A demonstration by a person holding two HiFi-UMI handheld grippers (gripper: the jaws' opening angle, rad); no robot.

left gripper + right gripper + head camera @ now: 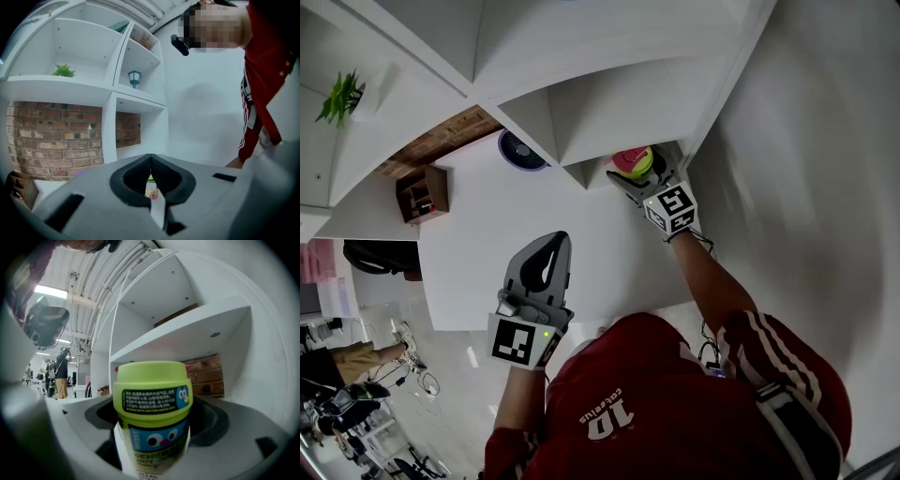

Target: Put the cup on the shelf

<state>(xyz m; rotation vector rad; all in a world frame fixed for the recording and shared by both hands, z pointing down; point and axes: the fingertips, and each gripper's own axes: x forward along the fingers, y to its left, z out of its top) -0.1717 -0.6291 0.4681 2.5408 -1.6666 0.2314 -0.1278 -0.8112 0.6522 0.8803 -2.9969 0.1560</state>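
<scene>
Two grippers, one cup. Right gripper [639, 176]: jaws spread and clamped on the cup [152, 418], upright, at the mouth of the lowest compartment of the shelf [581, 103], next to the plain wall [806, 141]. Cup: rounded cylinder, smooth lime-green lid, black panel of fine print, blue label with a cartoon face below. Left gripper [546, 255]: grey, matte, jaws pressed together on nothing, ribbed black pads [164, 176] meeting tip to tip; hovers over the white table [478, 244], well apart from the cup. Shelf: white, smooth, boxy, several open compartments; one green plant [64, 71] and one small lantern [134, 78] in separate upper ones. Rough red-brown brick [51, 136] behind the lower openings.
</scene>
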